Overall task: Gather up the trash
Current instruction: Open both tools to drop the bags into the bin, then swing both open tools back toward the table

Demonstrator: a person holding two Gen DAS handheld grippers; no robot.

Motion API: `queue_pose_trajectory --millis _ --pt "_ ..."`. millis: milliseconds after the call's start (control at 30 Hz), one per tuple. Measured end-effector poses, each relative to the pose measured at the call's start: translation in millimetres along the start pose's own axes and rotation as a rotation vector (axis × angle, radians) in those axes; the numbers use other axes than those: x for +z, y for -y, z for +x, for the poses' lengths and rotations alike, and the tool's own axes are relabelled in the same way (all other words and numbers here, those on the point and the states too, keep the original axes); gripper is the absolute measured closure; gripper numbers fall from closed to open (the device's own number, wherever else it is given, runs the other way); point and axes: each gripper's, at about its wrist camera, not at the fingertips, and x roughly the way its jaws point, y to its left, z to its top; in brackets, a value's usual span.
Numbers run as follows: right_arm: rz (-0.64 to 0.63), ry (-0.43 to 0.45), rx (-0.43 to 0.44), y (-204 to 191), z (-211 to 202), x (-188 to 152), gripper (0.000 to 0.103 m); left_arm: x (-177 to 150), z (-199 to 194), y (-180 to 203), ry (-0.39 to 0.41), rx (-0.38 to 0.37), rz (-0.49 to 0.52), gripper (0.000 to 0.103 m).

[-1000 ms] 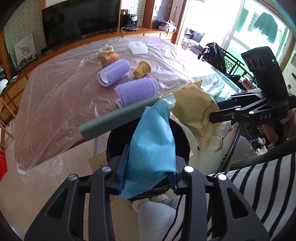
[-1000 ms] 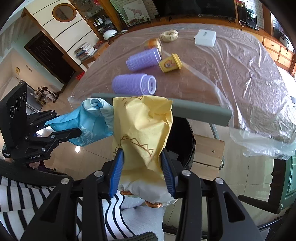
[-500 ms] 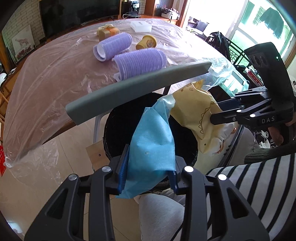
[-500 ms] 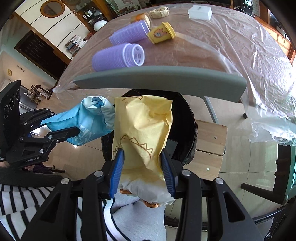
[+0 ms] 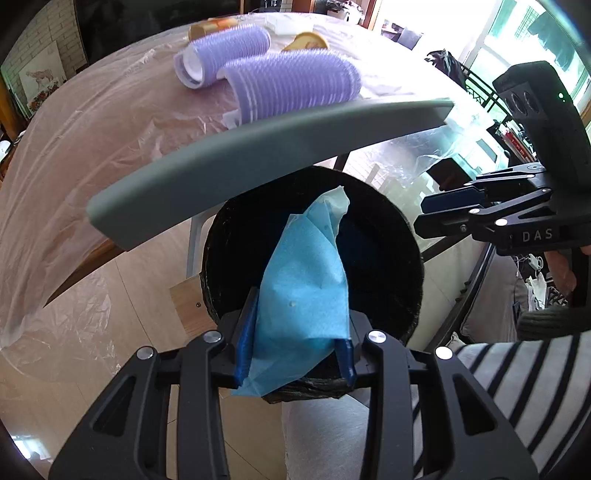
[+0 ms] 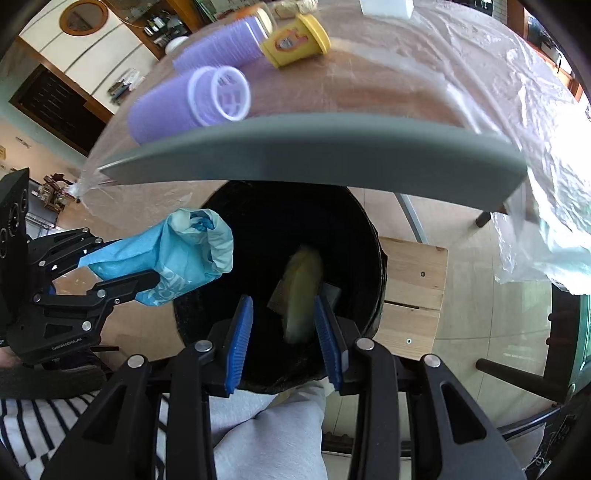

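Yellow wrapper point(image 6: 301, 291) now inside bin point(image 6: 373, 258)

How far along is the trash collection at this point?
Done: the yellow wrapper, blurred, is dropping into the round black bin below the right tool. In hand: the left tool grips a blue wrapper over it. Left, possibly: purple rollers and a yellow cup on the table.

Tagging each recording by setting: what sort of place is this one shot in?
Most likely a home living or dining room: a plastic-covered dining table, a large dark television by the brick wall, and a black trash bin on the tiled floor.
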Motion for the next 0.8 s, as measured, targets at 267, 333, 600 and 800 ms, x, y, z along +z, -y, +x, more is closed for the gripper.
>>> queue_pose_trajectory --millis 267,333,600,800 --pt "0.007 -0.017 -0.003 -3.0 11.0 5.2 0.068 1.1 23.3 3.4 -0.045 0.002 0.021 0.056" --pt "0.008 -0.023 -0.005 -4.8 14.0 5.9 0.068 0.8 25.8 6.1 -0.040 0.003 0.019 0.047" --pt "0.020 -0.034 -0.004 -9.0 14.4 8.1 0.044 1.3 21.4 15.6 -0.010 0.039 0.052 0.016" --pt "0.007 0.110 0.066 -16.7 -40.8 -3.9 0.031 -3.8 -26.5 14.5 0.102 -0.001 0.041 0.015"
